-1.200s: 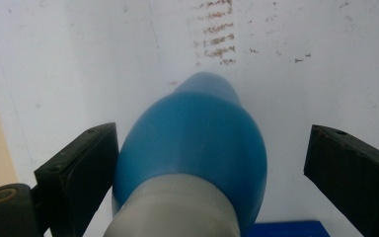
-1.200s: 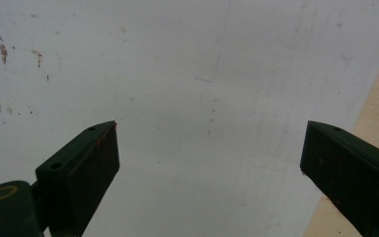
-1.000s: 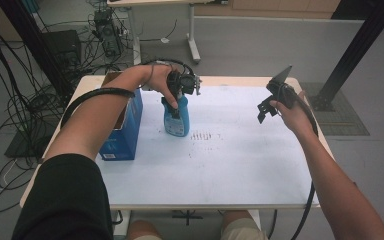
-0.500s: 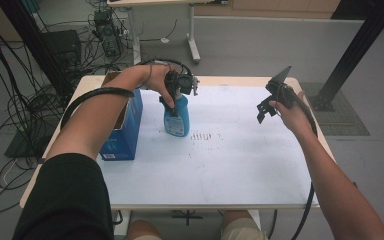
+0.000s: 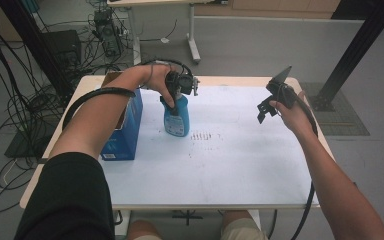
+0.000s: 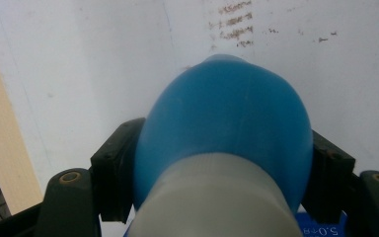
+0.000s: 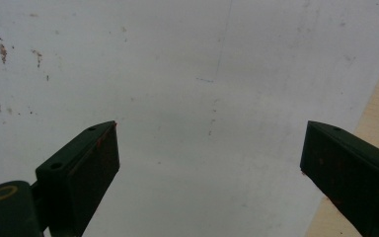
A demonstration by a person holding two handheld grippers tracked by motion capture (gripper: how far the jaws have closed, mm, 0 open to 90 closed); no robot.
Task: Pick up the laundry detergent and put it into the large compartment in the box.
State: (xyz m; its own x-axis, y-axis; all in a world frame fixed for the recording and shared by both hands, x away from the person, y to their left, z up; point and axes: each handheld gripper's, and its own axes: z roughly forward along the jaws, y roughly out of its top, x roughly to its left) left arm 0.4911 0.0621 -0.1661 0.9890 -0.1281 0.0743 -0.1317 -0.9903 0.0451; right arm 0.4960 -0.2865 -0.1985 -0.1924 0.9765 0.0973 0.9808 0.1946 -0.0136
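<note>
A blue bottle (image 5: 176, 117) with a pale neck stands upright on the white tabletop (image 5: 230, 160), left of centre. My left gripper (image 5: 177, 92) grips it from above at the neck. In the left gripper view the bottle (image 6: 227, 133) bulges between both jaws, which press its sides. My right gripper (image 5: 264, 111) hangs in the air over the table's right side, open, with nothing between its jaws. Its two fingers (image 7: 86, 163) stand wide apart above bare white table.
A blue carton box (image 5: 125, 130) stands at the left, close beside the bottle. Brown marks (image 5: 204, 136) stain the tabletop just right of the bottle. The wooden table edge (image 7: 375, 113) lies near my right gripper. Cables and equipment crowd the floor at the far left.
</note>
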